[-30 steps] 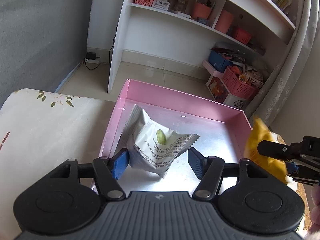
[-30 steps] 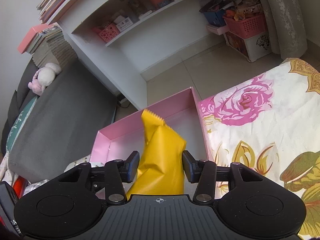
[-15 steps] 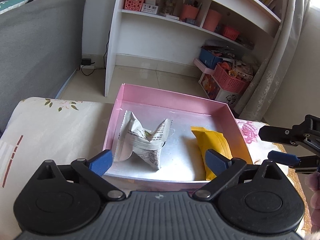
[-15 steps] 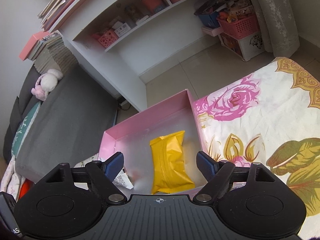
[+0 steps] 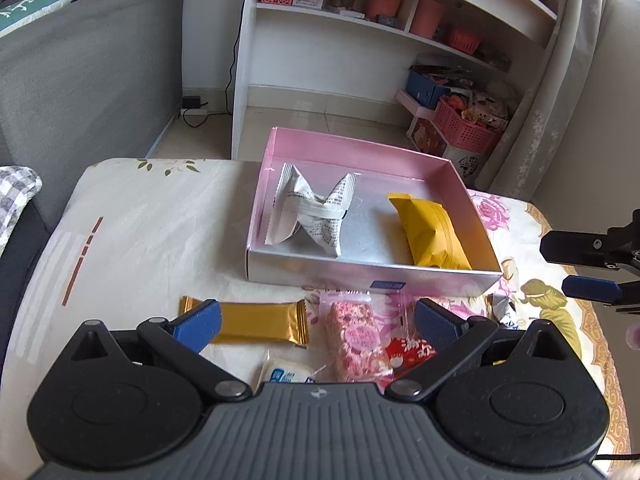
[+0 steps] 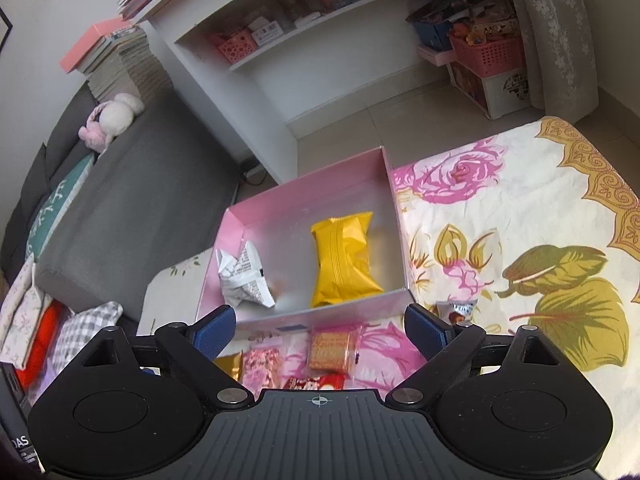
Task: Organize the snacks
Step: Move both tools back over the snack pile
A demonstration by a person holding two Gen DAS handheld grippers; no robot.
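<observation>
Left wrist view: pink box (image 5: 360, 148) at the far edge of the floral-clothed worktop (image 5: 132, 216), holding a crumpled white printed packet (image 5: 310, 212) toward its left wall and a yellow packet (image 5: 432, 232) toward its right wall, the two apart. Left gripper (image 5: 316, 318) hanging above the near side of the worktop, fingers spread wide and opening a touch more, nothing between the pads. Below them, just in front of the box: a gold bar (image 5: 256, 322), a pink puffed-rice bar (image 5: 356, 338), a red wrapper (image 5: 412, 350), a white packet (image 5: 284, 374). Right gripper (image 5: 576, 266) entering from the right edge, fingers apart. Right wrist view: right gripper (image 6: 318, 324) with fingers released and opening, holding nothing; an orange cracker pack (image 6: 332, 350) on the cloth just before the box (image 6: 304, 192).
</observation>
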